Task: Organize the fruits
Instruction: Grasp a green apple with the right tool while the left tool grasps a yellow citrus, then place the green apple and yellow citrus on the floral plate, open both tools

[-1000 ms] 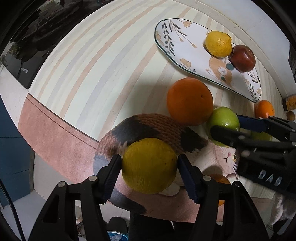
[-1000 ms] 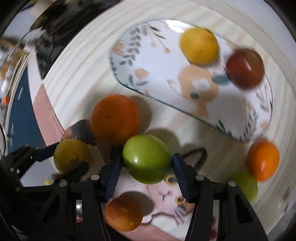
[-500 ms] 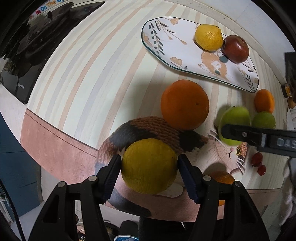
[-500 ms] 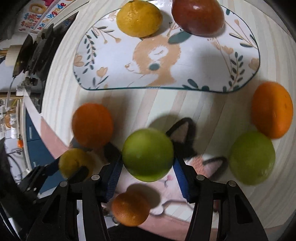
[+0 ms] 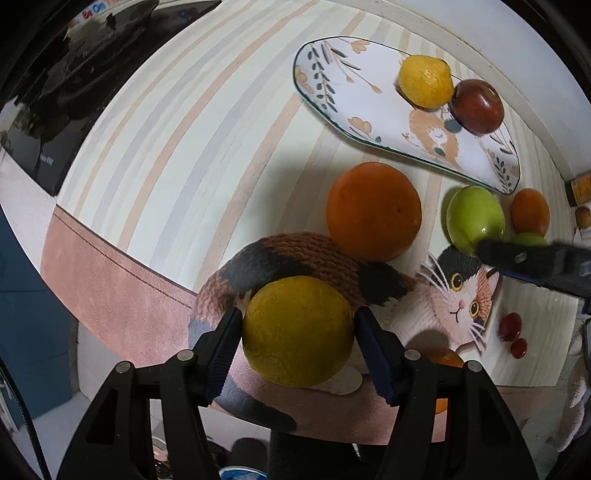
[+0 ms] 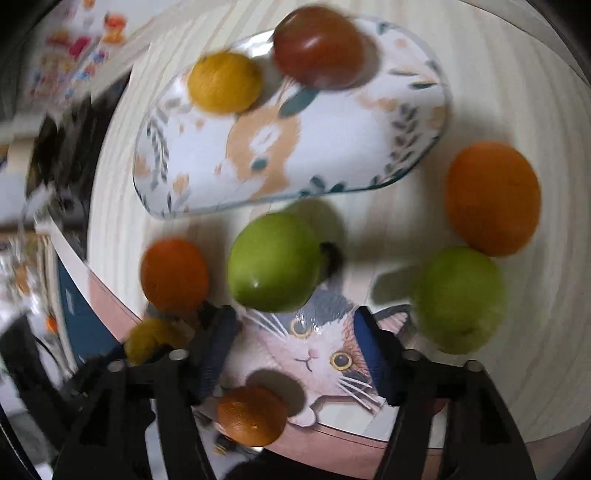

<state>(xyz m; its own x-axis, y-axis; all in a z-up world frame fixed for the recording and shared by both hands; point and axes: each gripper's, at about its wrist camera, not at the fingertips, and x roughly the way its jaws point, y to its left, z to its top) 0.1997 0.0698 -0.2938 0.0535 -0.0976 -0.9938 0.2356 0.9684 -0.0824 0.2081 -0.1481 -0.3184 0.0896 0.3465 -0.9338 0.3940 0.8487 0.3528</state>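
L gripper (image 5: 298,343) clamps the yellow fruit (image 5: 297,330) over the cat mat (image 5: 458,306). R gripper (image 6: 295,350) gapes wide, empty; green fruit (image 6: 275,262) sits loose at its 12. Plate (image 5: 332,85) at L's 1: lift high, clear the orange (image 5: 373,210).

Not much to read here. At eleven o'clock in the left wrist view, a strip of coloured letters (image 5: 96,14) along the top edge shows what looks like "Be On", cut off by the frame. At nine o'clock, a dark panel (image 5: 47,160) carries faint small print, too small to make out. The right wrist view is blurred; nothing legible.
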